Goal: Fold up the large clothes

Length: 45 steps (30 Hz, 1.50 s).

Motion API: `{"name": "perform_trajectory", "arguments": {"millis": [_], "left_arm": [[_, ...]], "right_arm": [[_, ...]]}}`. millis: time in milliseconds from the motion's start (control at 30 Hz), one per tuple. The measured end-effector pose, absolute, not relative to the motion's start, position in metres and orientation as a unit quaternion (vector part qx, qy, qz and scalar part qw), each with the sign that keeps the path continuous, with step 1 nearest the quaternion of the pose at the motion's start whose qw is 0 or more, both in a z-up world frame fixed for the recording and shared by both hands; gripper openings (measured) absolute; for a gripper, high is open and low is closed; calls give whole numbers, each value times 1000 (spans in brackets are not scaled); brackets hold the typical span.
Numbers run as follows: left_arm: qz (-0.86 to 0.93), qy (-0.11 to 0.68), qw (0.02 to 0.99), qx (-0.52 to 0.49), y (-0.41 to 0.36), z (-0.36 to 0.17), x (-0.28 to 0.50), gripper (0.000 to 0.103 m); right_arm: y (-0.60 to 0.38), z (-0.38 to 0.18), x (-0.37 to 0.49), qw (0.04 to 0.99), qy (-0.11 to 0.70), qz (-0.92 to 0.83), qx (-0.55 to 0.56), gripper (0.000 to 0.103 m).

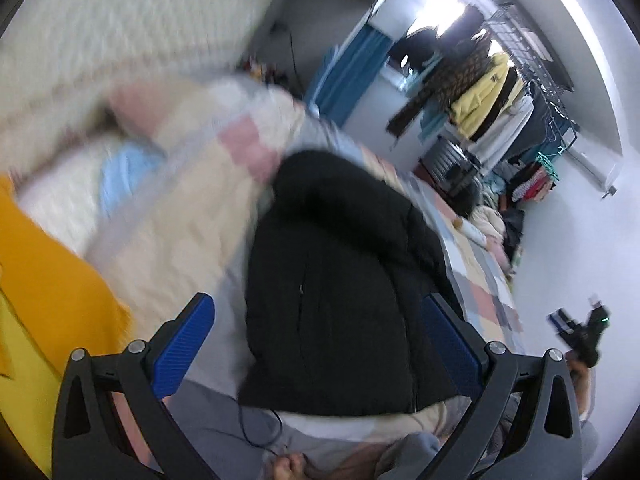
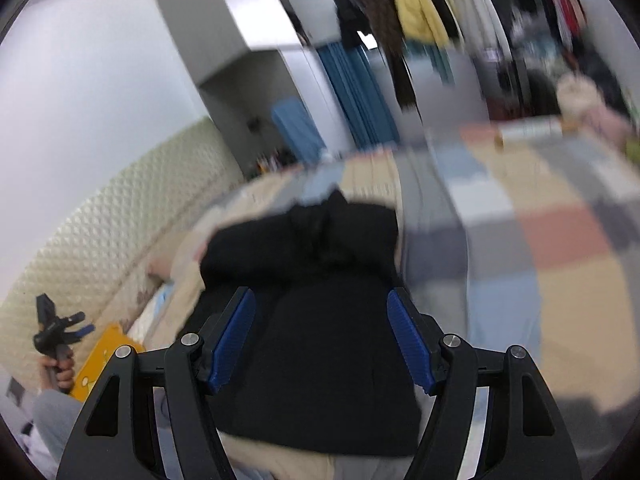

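Observation:
A black padded jacket point(image 1: 340, 240) lies folded into a thick bundle on the patchwork quilt point(image 1: 484, 280). My left gripper point(image 1: 318, 300) hovers over its near end, open wide, and the blue pads point(image 1: 188, 344) touch nothing. In the right wrist view the same jacket point(image 2: 304, 240) fills the middle. My right gripper point(image 2: 320, 292) stands open above it, with the pads point(image 2: 408, 344) clear of the cloth. Each view shows the other gripper at its edge, held in a hand: the right gripper point(image 1: 576, 332) and the left gripper point(image 2: 60, 328).
The quilt point(image 2: 560, 240) covers a bed beside a padded cream wall panel point(image 2: 100, 232). A yellow-orange item point(image 1: 44, 280) lies at the left. A loaded clothes rack point(image 1: 492, 92) and blue curtain point(image 1: 348, 76) stand beyond. Grey-trousered legs point(image 1: 224, 440) and a thin cable point(image 1: 260, 428) are near.

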<state>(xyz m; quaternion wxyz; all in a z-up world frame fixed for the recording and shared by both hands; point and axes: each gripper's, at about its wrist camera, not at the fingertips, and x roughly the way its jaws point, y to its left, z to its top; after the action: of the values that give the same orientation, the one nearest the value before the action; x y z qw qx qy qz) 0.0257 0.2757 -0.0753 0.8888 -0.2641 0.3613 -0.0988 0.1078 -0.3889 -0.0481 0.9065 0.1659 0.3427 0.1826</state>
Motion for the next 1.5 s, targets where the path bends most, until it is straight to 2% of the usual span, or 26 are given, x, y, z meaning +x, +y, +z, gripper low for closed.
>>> {"name": "perform_trajectory", "arguments": {"millis": [200,500,633,767,967,1167,1333,1367,1400,1433,1467,1500], "left_arm": [[-129,411,850,-302,256,-161,44,101],[-142,455,817,-324,245,-225,63,93],[-151,463,806,-338,251,-238,68,87],[-160,476,792,-347,250,-251,74,75],[-193,469,785,-356,247,-254,73,72],[-190,487,781,-341,244,-263,71,72],[-198,486,775,-352,240,-264,71,71],[-202,483,775,-354,240,-263,70,70],[-206,480,776,-355,238,-261,70,62],[-205,478,777,-355,237,-258,69,57],[-205,477,776,-357,237,-257,69,48],[-206,473,775,-365,238,-253,68,37]], "right_arm": [[-400,-141,120,868,416,174,207,67],[-407,-238,140,824,490,149,243,67],[-402,-252,143,810,502,163,257,68],[-393,-246,142,800,496,203,271,69],[-385,-229,135,797,466,259,284,70],[-381,-254,137,787,509,234,258,70],[-368,-254,137,780,499,269,267,72],[-365,-251,135,780,497,277,262,70],[-363,-249,133,784,495,275,254,67],[-363,-246,134,788,492,273,252,52],[-363,-244,133,790,488,271,252,33],[-364,-239,131,795,482,268,252,27]]}}
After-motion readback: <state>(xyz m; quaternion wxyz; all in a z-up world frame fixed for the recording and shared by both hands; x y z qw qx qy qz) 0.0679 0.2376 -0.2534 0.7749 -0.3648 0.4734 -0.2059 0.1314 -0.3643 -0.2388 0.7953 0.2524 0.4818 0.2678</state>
